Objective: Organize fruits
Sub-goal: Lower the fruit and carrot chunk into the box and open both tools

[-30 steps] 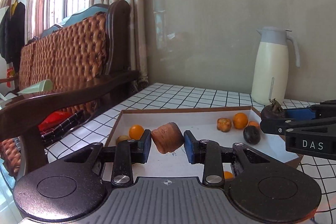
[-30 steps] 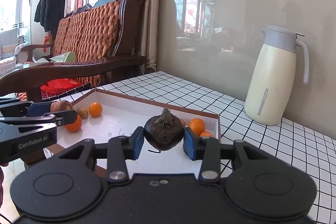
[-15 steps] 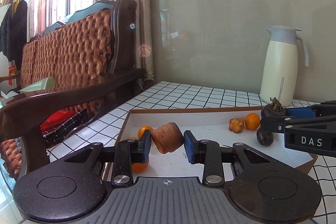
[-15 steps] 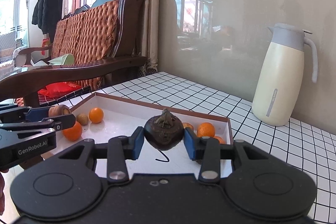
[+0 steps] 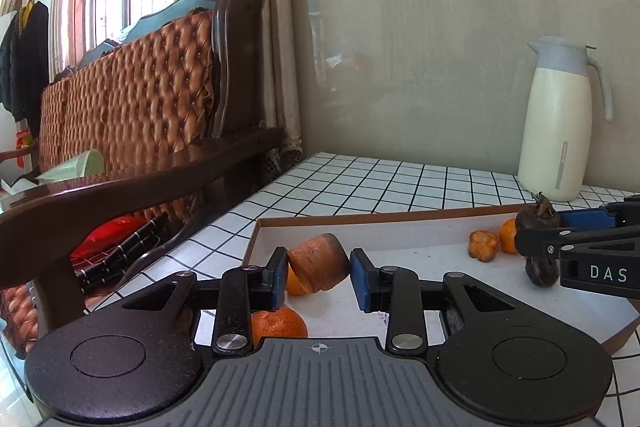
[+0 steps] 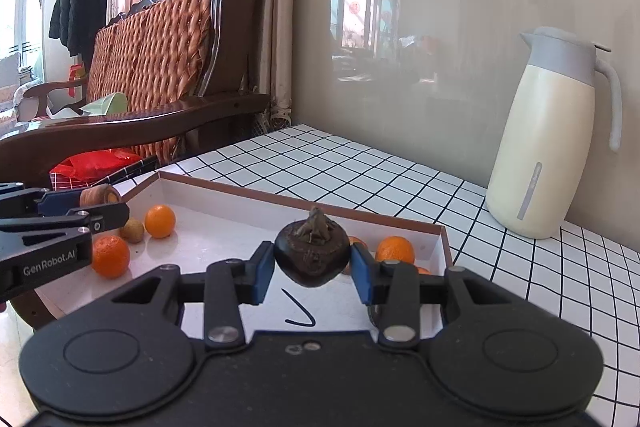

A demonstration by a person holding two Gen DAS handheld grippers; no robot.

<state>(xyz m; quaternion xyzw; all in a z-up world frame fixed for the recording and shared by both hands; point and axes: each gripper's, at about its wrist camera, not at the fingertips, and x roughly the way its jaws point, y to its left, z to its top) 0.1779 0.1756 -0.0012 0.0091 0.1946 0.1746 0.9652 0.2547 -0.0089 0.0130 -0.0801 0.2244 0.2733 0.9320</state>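
Observation:
My left gripper (image 5: 319,277) is shut on a brown, blunt fruit piece (image 5: 318,262) and holds it above the near left corner of a shallow white tray (image 5: 400,223). My right gripper (image 6: 313,269) is shut on a dark round fruit with a dried stem cap (image 6: 311,253), above the tray's (image 6: 288,201) right part. Each gripper shows at the edge of the other's view: the right one (image 5: 536,233) and the left one (image 6: 108,205). Oranges (image 6: 160,221) (image 6: 110,255) (image 6: 395,249), a small brownish fruit (image 6: 133,230), a dark fruit (image 5: 542,271) and an orange lumpy fruit (image 5: 484,246) lie in the tray.
A cream thermos jug (image 6: 548,143) stands on the white tiled table (image 6: 360,171) at the back right, by the wall. A wooden sofa with a quilted brown back (image 5: 132,95) stands along the table's left edge.
Both grippers have drawn back toward me with their fruits still held. The tray and the jug now look farther away and shifted right in the left view.

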